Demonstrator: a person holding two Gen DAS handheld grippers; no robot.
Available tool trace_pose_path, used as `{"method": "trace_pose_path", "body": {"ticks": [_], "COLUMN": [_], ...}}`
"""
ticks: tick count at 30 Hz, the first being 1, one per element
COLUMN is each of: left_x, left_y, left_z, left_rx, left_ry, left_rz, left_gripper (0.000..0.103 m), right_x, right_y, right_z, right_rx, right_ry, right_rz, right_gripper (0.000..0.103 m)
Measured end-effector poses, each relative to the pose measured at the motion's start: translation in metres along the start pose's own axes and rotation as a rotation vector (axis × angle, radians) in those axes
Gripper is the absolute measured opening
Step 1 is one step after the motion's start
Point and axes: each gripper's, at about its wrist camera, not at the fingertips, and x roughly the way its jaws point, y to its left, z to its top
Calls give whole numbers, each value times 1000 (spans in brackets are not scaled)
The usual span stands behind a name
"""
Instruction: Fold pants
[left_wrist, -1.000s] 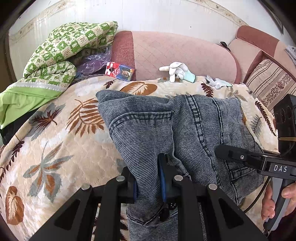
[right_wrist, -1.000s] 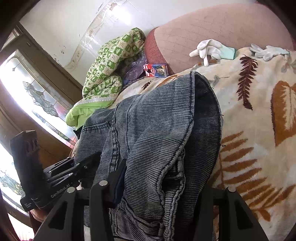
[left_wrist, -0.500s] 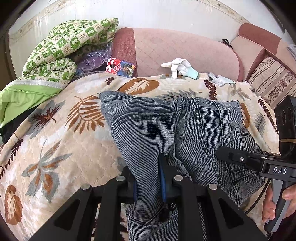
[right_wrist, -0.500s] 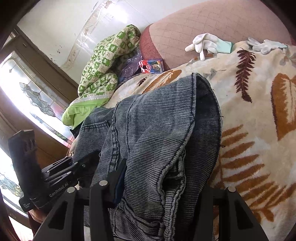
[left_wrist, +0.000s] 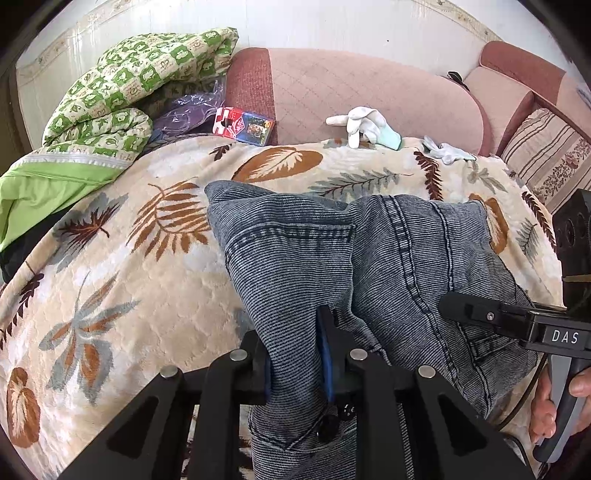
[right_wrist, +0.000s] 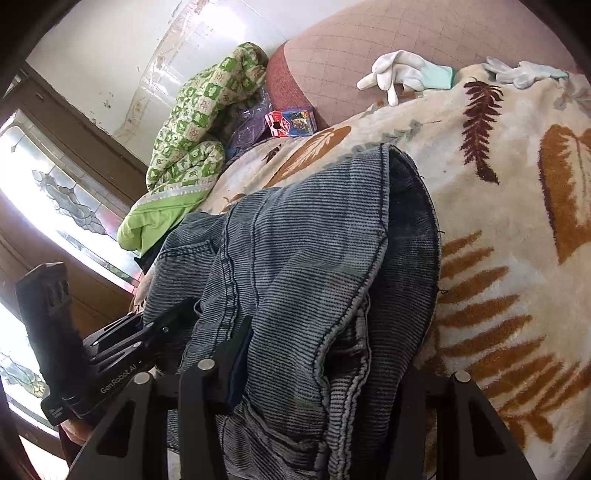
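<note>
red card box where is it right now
In the left wrist view, the red card box sits upper left of centre, against the pink sofa back, beside the green quilt.

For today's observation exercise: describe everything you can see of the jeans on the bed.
The jeans are grey-blue washed denim with ribbed texture, double-stitched seams and a pocket. They lie bunched and partly folded on the leaf-patterned blanket. The left gripper clamps one fold; the right gripper holds a thicker bundle, hem showing.

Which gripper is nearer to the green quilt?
Left. The left gripper grips the jeans on the side towards the green quilt; the right gripper grips their far side.
</note>
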Motion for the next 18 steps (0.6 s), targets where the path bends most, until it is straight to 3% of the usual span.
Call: {"method": "trace_pose_path", "body": {"ticks": [18], "left_x": [20], "left_y": [-1], "left_z": [-11], "left_rx": [29], "left_ry": [14], "left_rz": [66], "left_gripper": [36], "right_x": [5], "right_y": [-9], "right_z": [-4], "right_rx": [34], "right_ry": [26], "right_rz": [-21], "right_gripper": [59]}}
